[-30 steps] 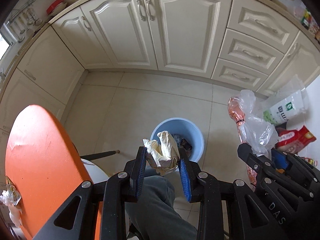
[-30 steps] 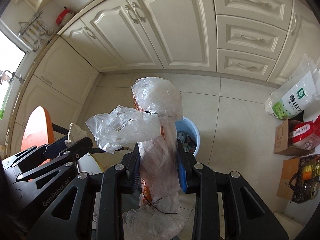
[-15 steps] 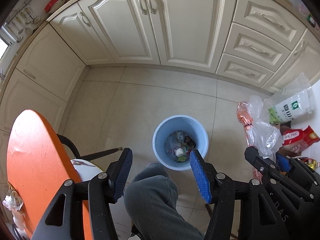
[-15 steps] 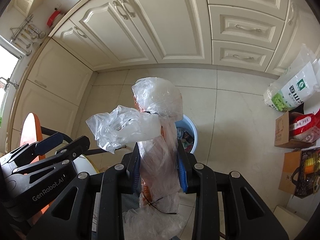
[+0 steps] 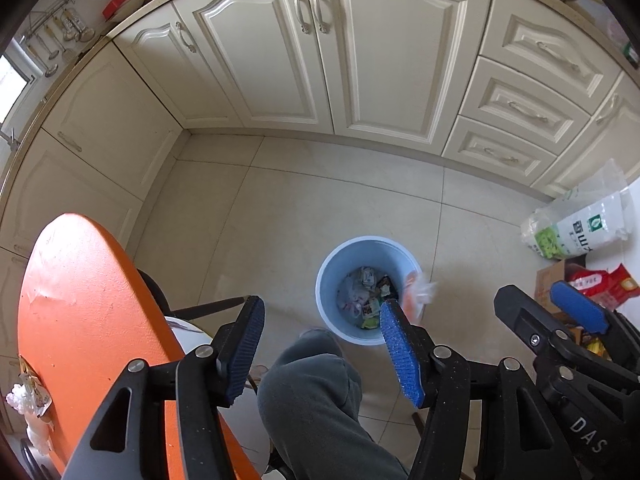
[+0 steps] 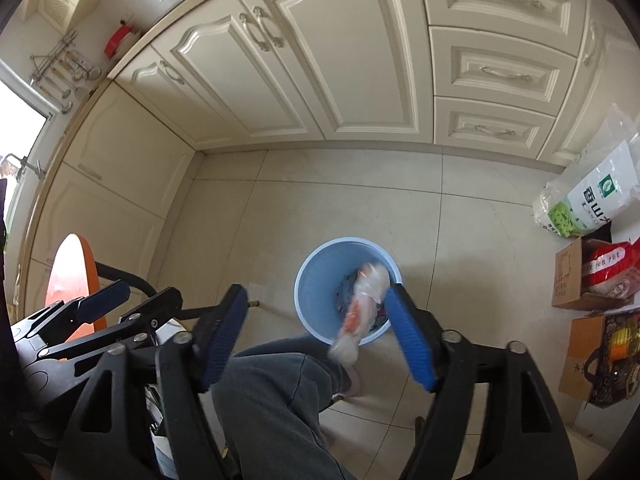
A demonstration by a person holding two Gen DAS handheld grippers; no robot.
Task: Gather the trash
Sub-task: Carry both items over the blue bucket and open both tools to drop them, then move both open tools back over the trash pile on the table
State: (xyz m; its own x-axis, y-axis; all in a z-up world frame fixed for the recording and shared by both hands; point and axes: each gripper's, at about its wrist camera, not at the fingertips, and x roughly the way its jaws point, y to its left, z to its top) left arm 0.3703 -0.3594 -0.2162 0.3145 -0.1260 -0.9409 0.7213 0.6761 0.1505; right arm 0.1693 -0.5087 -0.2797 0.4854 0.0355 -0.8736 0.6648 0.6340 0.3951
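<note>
A light blue bin (image 5: 362,258) stands on the tiled floor below both grippers and holds several scraps of trash; it also shows in the right wrist view (image 6: 320,276). My left gripper (image 5: 320,344) is open and empty above the bin's near rim. My right gripper (image 6: 316,336) is open; the clear and orange plastic bag (image 6: 362,308) is blurred in mid-air between its fingers, falling over the bin's near rim. In the left wrist view the bag (image 5: 416,292) shows at the bin's right edge.
An orange round table (image 5: 80,320) with crumpled wrappers (image 5: 24,400) at its near edge is at the left. My grey-trousered knee (image 5: 320,400) is below the grippers. Cream cabinets (image 5: 360,60) line the back. A rice sack (image 5: 580,228) and boxes (image 6: 580,288) stand at the right.
My left gripper opened and dropped the crumpled paper into the bin. My right gripper has just opened and the plastic bag is falling towards the bin.
</note>
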